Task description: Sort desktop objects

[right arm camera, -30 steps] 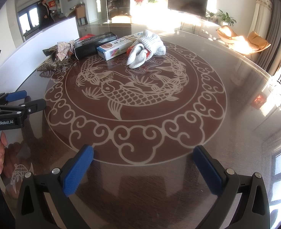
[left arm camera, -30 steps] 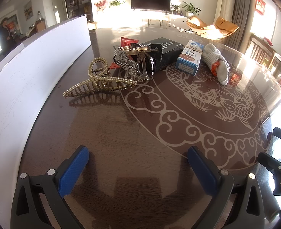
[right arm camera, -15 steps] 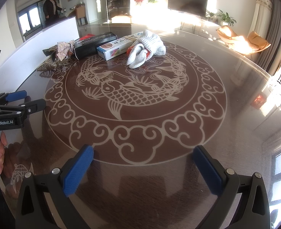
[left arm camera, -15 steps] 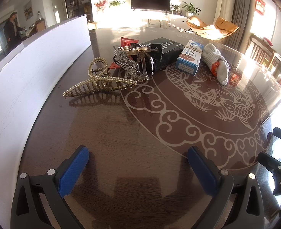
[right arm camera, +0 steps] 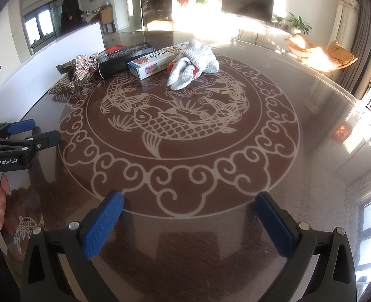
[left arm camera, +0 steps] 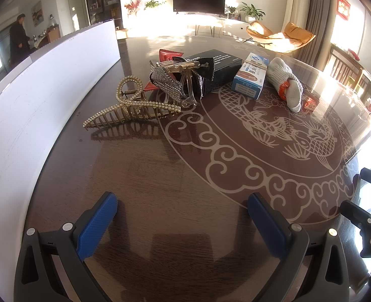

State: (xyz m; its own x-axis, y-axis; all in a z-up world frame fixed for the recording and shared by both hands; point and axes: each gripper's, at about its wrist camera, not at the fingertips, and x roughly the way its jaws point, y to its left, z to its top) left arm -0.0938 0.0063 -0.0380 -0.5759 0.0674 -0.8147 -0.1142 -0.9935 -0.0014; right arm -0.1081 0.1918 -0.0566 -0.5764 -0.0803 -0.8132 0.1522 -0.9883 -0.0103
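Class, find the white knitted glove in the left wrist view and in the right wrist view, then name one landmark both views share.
Left wrist view: white knitted glove, upper right, right of the blue-and-white box.
Right wrist view: glove, upper centre, right of that box.
Shared landmark: the fish pattern on the table.

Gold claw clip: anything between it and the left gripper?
Nothing visible. Bare table lies between the open left gripper and the gold claw clip. The rhinestone bow clip sits behind it, touching or nearly so, not in the approach path.

Glossy dark wood table (left arm camera: 160, 201), knitted cloth glove (left arm camera: 286, 80), rhinestone-set gold claw clip (left arm camera: 132, 110) — shiny, matt white board (left arm camera: 34, 95)
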